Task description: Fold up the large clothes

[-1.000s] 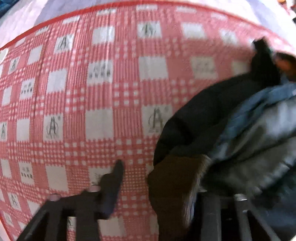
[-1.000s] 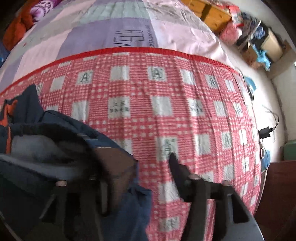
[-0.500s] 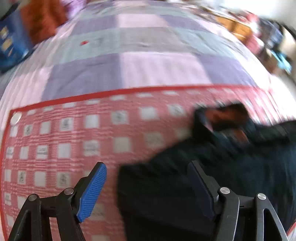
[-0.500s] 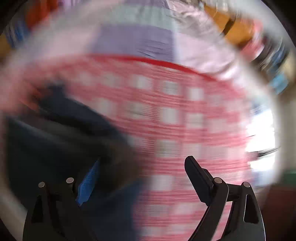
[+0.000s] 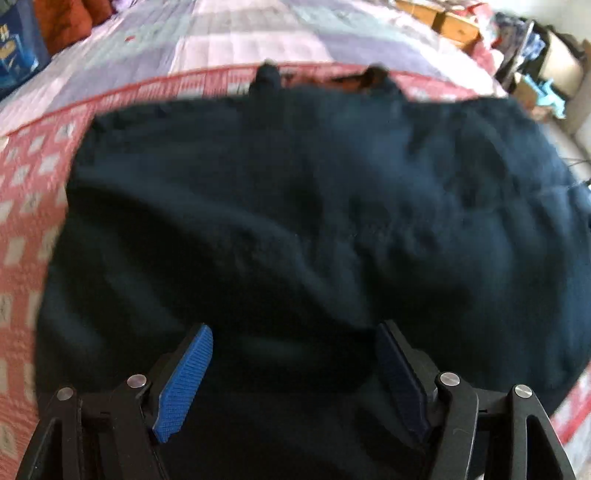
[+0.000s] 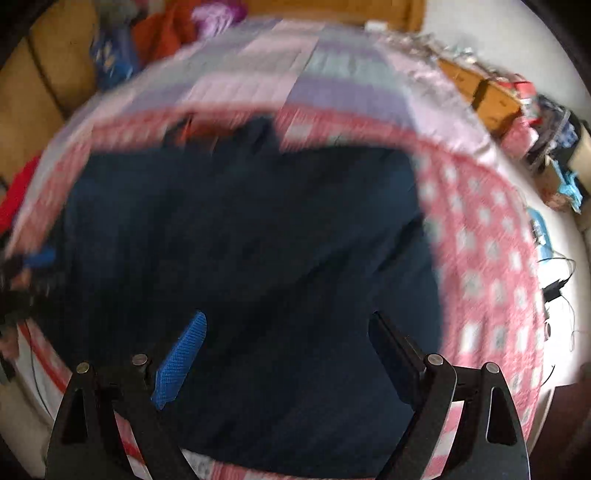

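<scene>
A large dark navy garment [image 5: 314, 203] lies spread on a red-and-white checked cloth [image 5: 29, 177], with an orange lining [image 5: 347, 79] showing at its far edge. My left gripper [image 5: 293, 328] hangs over the garment's near part. Its jaws are opening, and the blue pads [image 5: 184, 376] stand clear of the fabric. In the right wrist view the same garment [image 6: 240, 240] fills the middle of the checked cloth [image 6: 487, 240]. My right gripper [image 6: 288, 317] is open above it and holds nothing. Both views are blurred.
The checked cloth lies on a pink-and-lilac quilt [image 6: 295, 74] on a bed. Orange and purple cloths [image 6: 162, 33] are piled at the far left. Wooden boxes and clutter [image 6: 491, 99] line the floor on the right, with cables [image 6: 557, 284] nearby.
Both grippers have let go of the bunched garment, opened and drawn back. The garment, a heap at the side before, now lies spread flat over the checked cloth.
</scene>
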Demonstrator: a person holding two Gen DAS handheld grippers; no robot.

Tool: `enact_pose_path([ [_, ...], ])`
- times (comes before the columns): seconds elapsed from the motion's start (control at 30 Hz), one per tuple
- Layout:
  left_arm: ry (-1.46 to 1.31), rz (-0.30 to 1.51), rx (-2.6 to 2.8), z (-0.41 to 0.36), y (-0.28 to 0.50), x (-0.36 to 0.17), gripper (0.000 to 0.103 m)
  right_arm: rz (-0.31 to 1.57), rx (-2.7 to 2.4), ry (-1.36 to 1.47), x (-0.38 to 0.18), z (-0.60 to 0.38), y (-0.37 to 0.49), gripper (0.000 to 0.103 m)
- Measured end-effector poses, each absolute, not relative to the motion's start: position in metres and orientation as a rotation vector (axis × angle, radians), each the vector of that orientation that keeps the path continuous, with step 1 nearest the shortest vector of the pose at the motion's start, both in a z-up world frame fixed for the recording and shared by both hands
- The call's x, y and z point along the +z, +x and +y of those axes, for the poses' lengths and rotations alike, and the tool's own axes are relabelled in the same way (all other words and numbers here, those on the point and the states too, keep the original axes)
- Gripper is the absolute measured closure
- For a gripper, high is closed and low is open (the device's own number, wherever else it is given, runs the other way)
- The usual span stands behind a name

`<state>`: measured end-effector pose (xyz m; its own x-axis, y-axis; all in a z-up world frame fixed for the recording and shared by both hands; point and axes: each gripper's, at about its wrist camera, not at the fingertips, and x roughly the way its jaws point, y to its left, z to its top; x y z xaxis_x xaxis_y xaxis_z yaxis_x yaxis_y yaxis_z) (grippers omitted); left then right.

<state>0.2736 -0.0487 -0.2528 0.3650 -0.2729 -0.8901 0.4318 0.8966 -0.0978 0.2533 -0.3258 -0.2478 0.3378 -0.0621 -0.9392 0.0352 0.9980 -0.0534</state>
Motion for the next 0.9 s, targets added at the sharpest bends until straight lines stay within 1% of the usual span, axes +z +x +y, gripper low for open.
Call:
enact_pose_path([
  [0.03, 0.159, 1.099, -0.445, -0.05, 0.278, -0.26, 0.018, 1.212, -0.088, -0.049, -0.258, -0.324, 0.256, 0.008],
  [0.07, 0.169, 1.087, -0.434, -0.055, 0.284, -0.265, 0.015, 1.192, -0.115, -0.059, -0.265, -0.325, 0.262, 0.002],
  [0.1, 0.184, 1.075, -0.424, -0.06, 0.292, -0.269, 0.01, 1.179, -0.145, -0.042, -0.272, -0.329, 0.274, 0.0],
  [0.2, 0.23, 1.055, -0.407, -0.081, 0.319, -0.278, 0.001, 1.163, -0.2, -0.017, -0.281, -0.345, 0.307, 0.0],
  [0.23, 0.234, 1.054, -0.403, -0.087, 0.33, -0.283, 0.0, 1.15, -0.23, -0.004, -0.282, -0.355, 0.32, 0.0],
  [0.4, 0.247, 1.063, -0.388, -0.109, 0.367, -0.284, 0.0, 1.163, -0.269, 0.052, -0.291, -0.391, 0.363, 0.0],
  [0.5, 0.247, 1.061, -0.368, -0.112, 0.373, -0.286, 0.0, 1.119, -0.296, 0.047, -0.273, -0.387, 0.365, 0.0],
  [0.57, 0.242, 1.058, -0.361, -0.112, 0.373, -0.288, 0.0, 1.027, -0.262, 0.072, -0.245, -0.374, 0.336, 0.001],
  [0.63, 0.228, 1.055, -0.358, -0.11, 0.37, -0.287, 0.0, 0.975, -0.221, 0.079, -0.228, -0.353, 0.307, 0.001],
  [0.7, 0.221, 1.058, -0.355, -0.11, 0.371, -0.288, 0.0, 0.974, -0.166, 0.063, -0.223, -0.325, 0.269, 0.001],
  [0.8, 0.214, 1.069, -0.351, -0.111, 0.374, -0.287, 0.0, 1.042, -0.119, 0.009, -0.242, -0.291, 0.241, 0.001],
  [0.9, 0.213, 1.082, -0.356, -0.11, 0.377, -0.286, 0.0, 1.108, -0.145, -0.058, -0.274, -0.281, 0.256, 0.0],
])
